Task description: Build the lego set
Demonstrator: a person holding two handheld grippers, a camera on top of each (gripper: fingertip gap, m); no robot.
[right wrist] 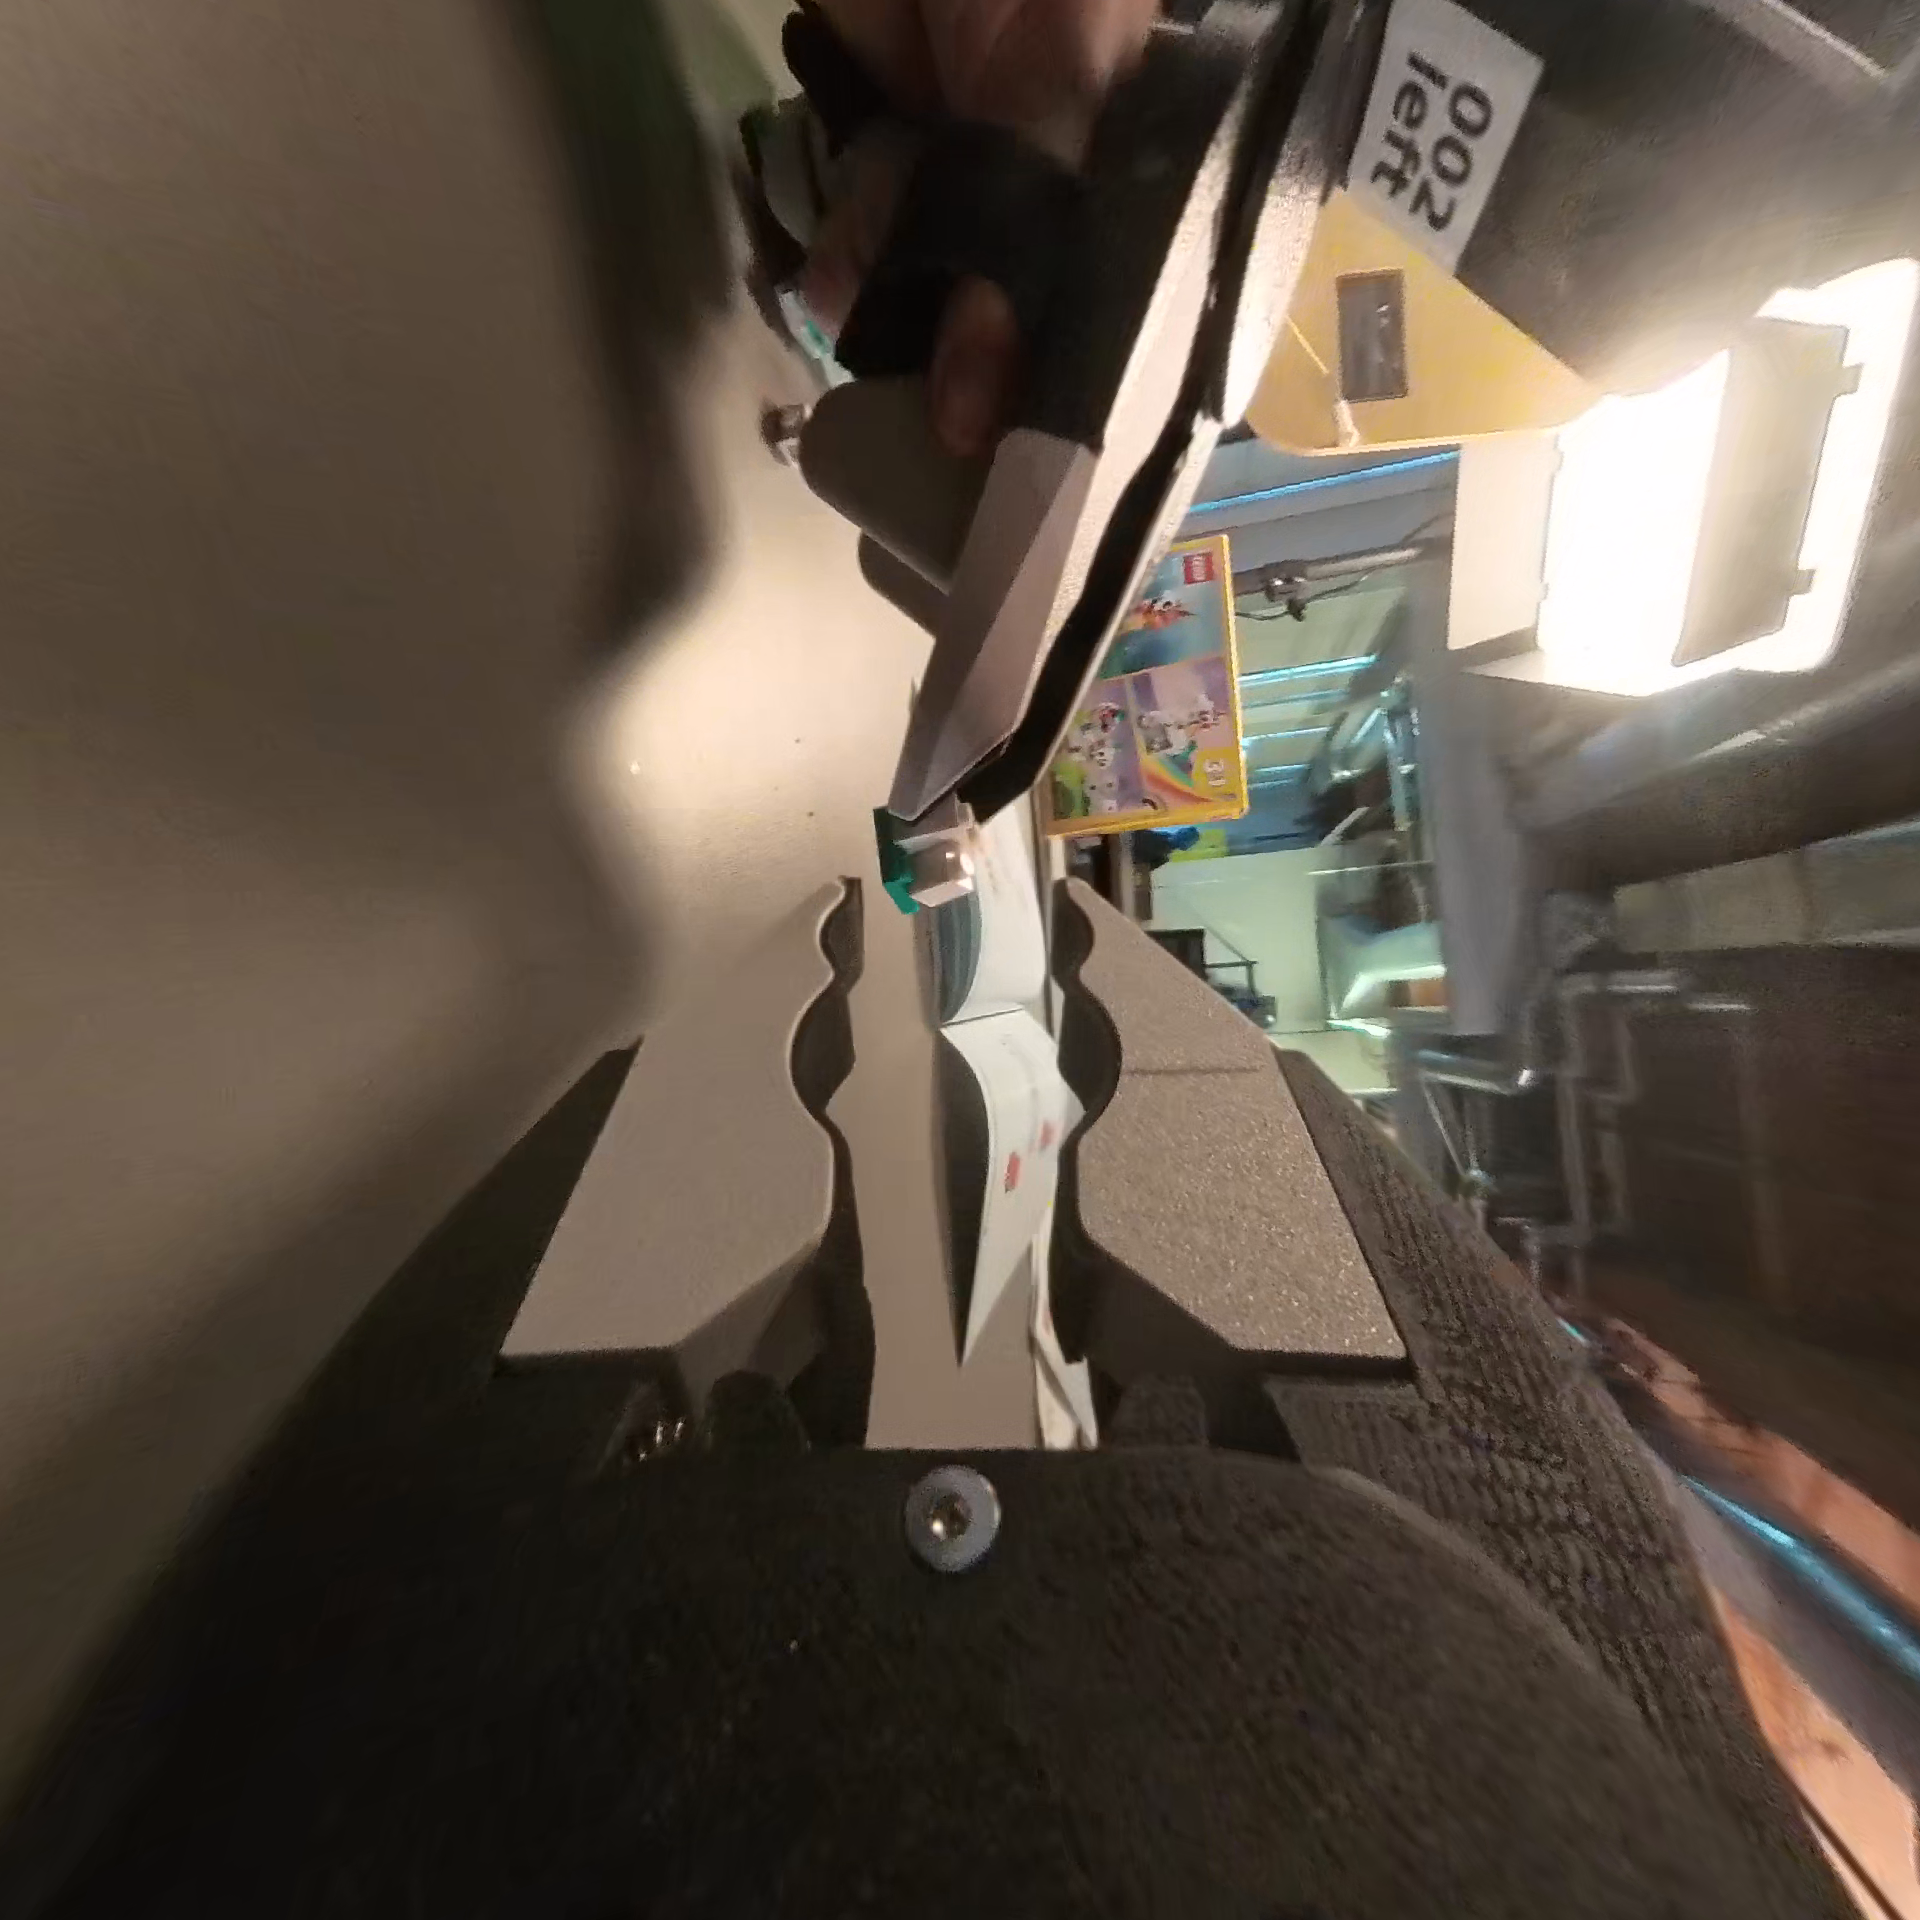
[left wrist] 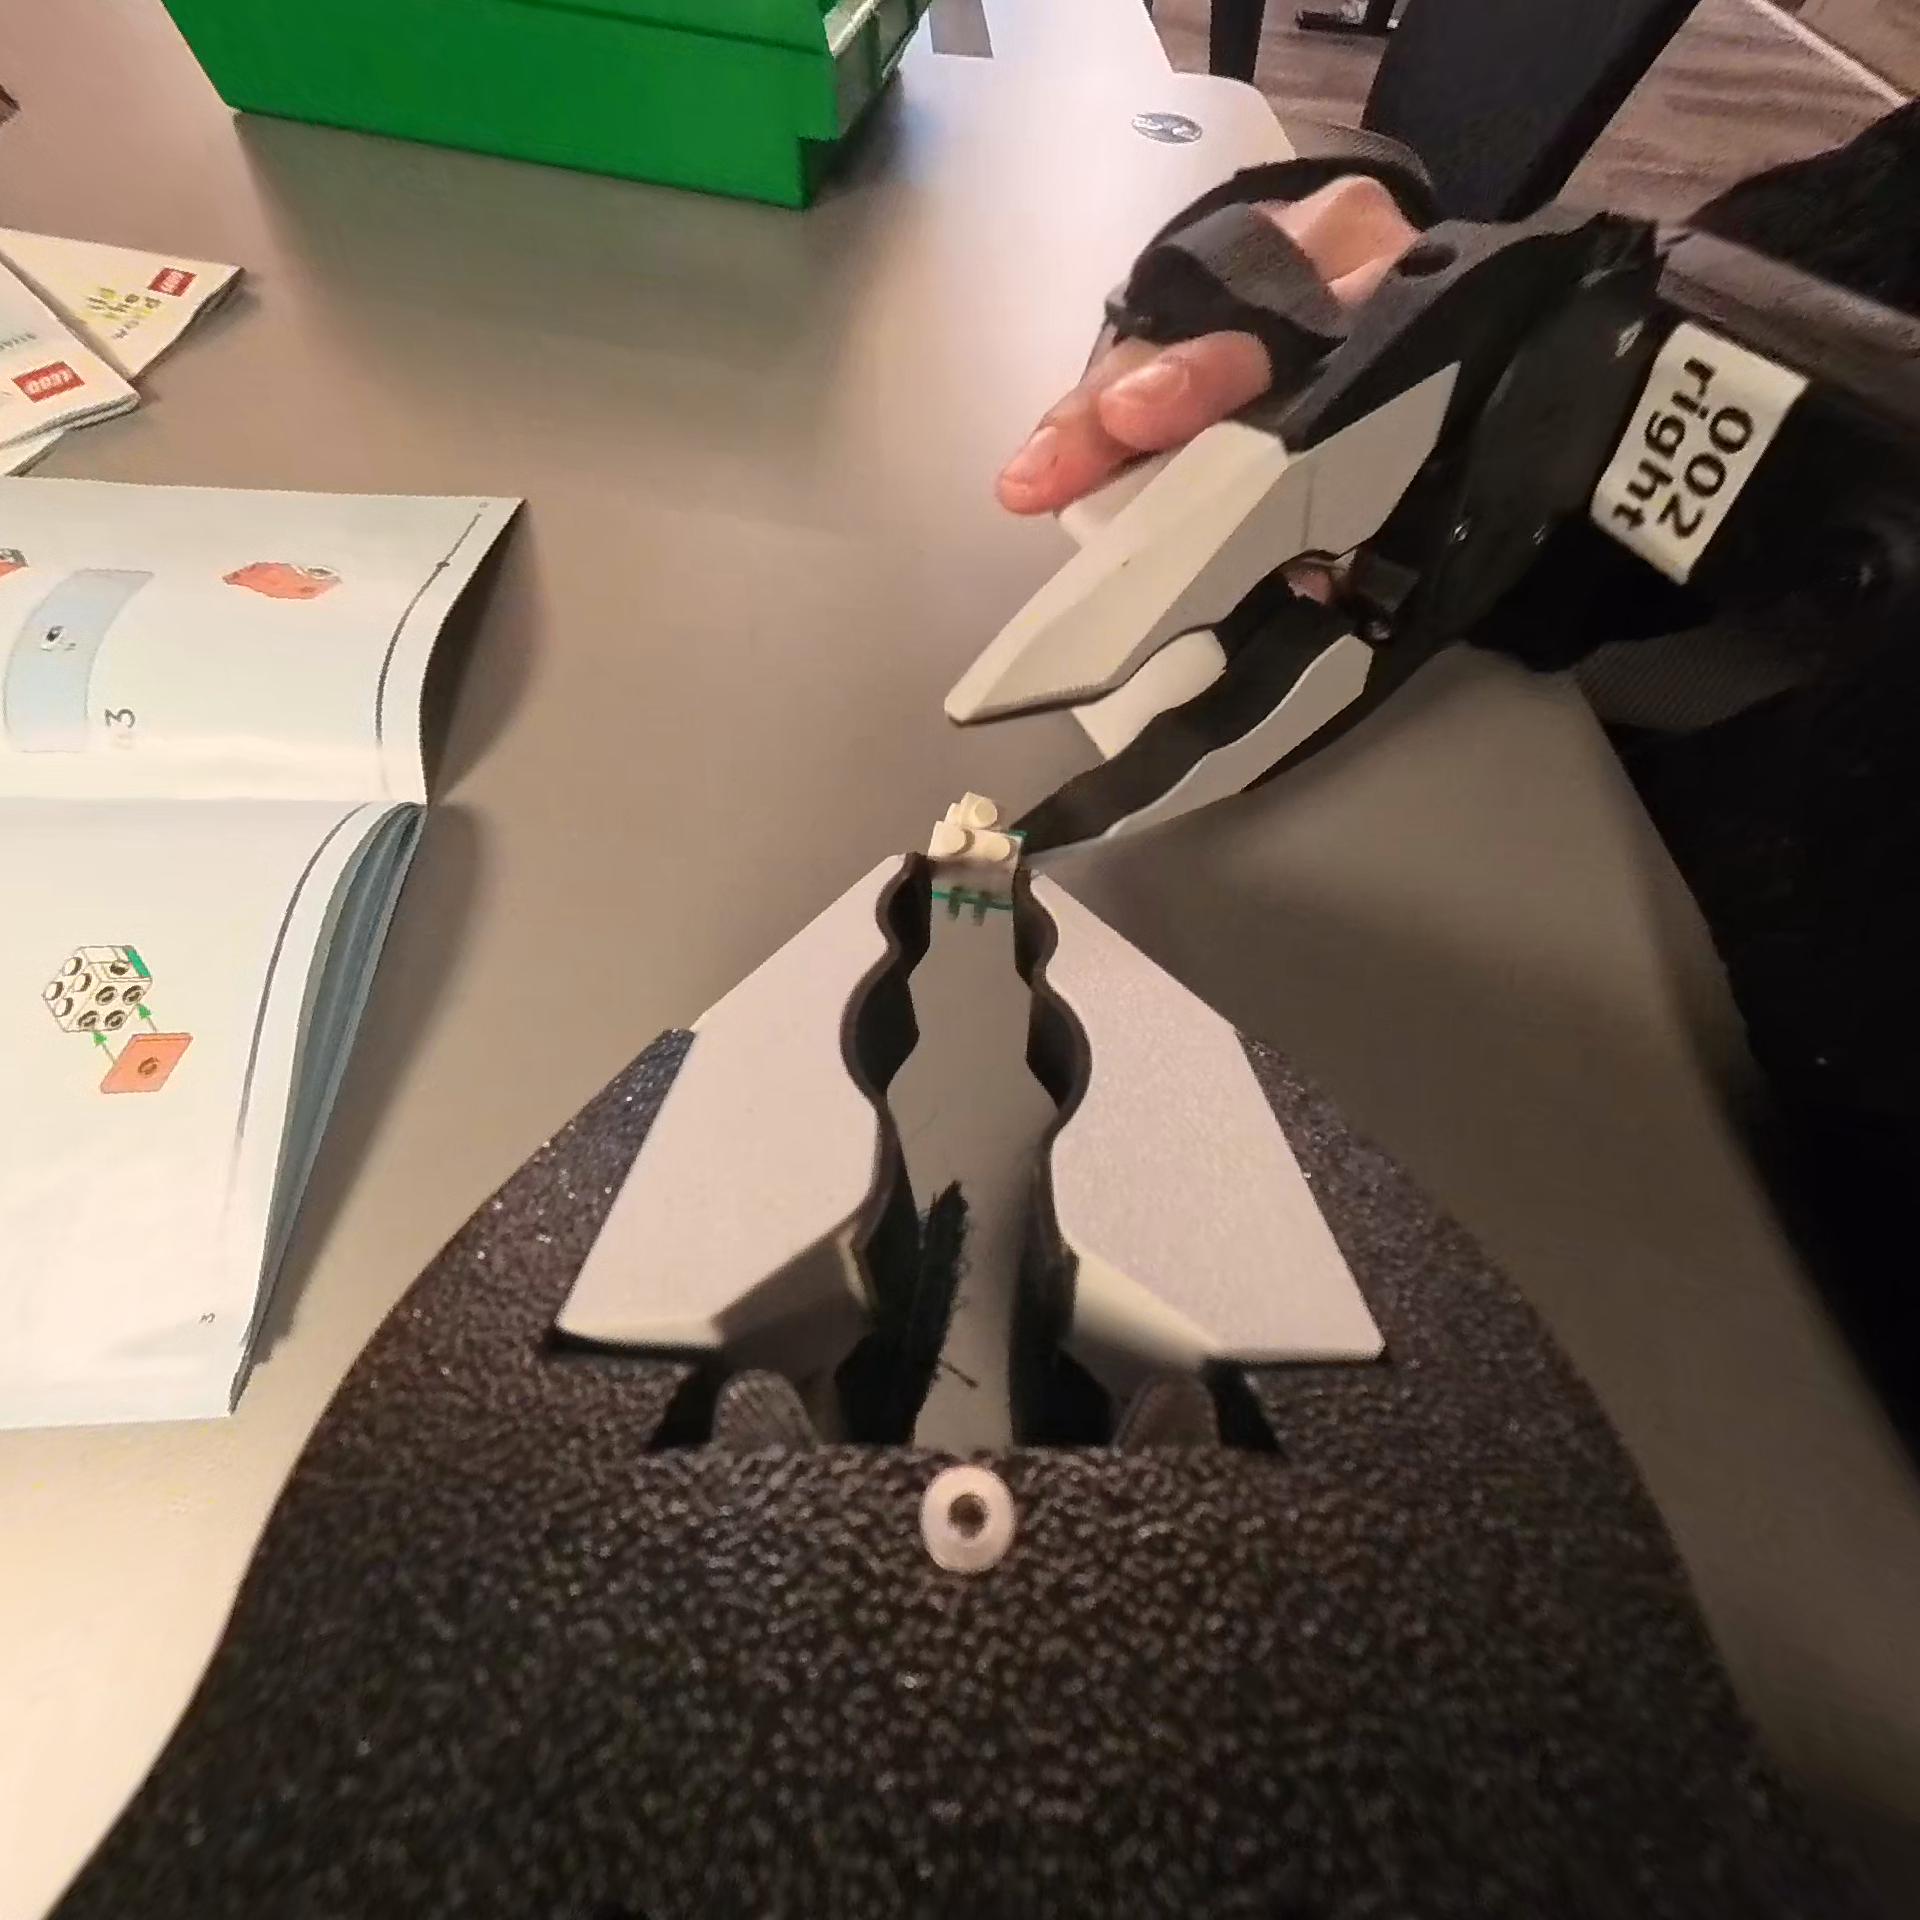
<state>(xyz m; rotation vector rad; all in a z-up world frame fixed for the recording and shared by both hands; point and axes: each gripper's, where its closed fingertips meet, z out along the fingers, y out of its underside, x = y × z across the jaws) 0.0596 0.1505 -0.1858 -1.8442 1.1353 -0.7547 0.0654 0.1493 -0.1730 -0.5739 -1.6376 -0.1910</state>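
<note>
The grey matte tabletop (left wrist: 675, 416) fills most of the left wrist view, and going by what lies on it the build looks to be at its very beginning: the open white instruction booklet (left wrist: 187, 935) at the left edge shows an early step, a white studded cube receiving a flat salmon tile, and no larger model stands anywhere in view. The green plastic parts bin (left wrist: 540, 83) along the top edge is cut off, so its contents cannot be seen, and no loose bricks show. The yellow-edged set box (right wrist: 1153, 696) stands at centre right of the right wrist view. The left gripper (left wrist: 971, 883) is clenched on the small white studded brick assembly with a green plate (left wrist: 971, 842), held at its very tips at frame centre, just above the table. The right gripper (left wrist: 1039, 769) (reaching in from the upper right) has its fingers spread with nothing between them, its lower fingertip (left wrist: 1049, 816) almost at the brick; whether it touches is hard to tell. In the right wrist view the same assembly (right wrist: 920, 868) shows beyond the parted fingers. The salmon tile is nowhere visible, so nearly everything remains.
</note>
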